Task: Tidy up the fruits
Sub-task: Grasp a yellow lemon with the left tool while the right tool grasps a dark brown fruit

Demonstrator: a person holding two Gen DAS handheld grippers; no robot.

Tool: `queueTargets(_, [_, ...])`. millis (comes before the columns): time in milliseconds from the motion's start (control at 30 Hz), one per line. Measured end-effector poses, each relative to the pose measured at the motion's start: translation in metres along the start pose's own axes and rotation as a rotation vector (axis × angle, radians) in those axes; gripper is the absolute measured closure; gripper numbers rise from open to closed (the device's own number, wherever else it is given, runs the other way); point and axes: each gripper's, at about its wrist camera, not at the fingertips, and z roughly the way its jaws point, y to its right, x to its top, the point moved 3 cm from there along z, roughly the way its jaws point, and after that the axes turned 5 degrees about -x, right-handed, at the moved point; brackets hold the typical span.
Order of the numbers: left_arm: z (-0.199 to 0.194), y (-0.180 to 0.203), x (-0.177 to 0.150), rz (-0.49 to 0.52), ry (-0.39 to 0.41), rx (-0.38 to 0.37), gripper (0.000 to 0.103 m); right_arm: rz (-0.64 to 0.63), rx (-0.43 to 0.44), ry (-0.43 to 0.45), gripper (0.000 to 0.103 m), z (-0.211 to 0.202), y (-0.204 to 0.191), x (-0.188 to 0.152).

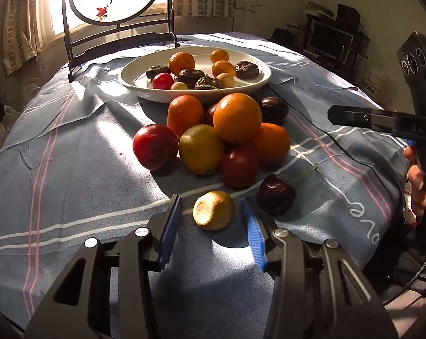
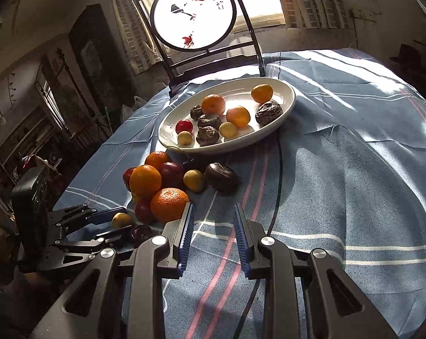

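Blue striped tablecloth [image 1: 71, 147] fills the scene, white oval plate [image 1: 145, 83] at twelve o'clock already carrying small fruit. Fruit pile [image 1: 213, 138] sits just short of it, oranges and red plums heaped together. Dark plum [image 1: 276, 194] lies at one o'clock of the left gripper [image 1: 211, 214]. Here's the play: small yellow fruit [image 1: 213, 210] sits dead between those wide-open, empty jaws, roundish, no axis to fuss over. Right gripper [image 2: 213, 226] hovers at three o'clock, parted, holding nothing, well apart. Left looks nearer.
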Motion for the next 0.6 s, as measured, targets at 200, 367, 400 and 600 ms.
queueTargets(200, [-0.016,-0.002,-0.004,-0.064,0.035,-0.052,0.077,-0.013,-0.001,-0.031,0.075,0.03,-0.006,0.02])
queueTargets(367, [-0.031,-0.003,-0.004,-0.068,0.065,-0.052,0.077,0.052,-0.015,-0.079,0.059,0.061,-0.001,0.032])
queueTargets(400, [-0.032,-0.003,-0.003,-0.07,0.069,-0.052,0.077,0.074,-0.009,-0.096,0.059,0.066,0.001,0.033])
queueTargets(600, [-0.032,-0.009,-0.002,-0.09,0.08,-0.056,0.077,0.108,0.023,-0.133,0.066,0.071,0.004,0.03])
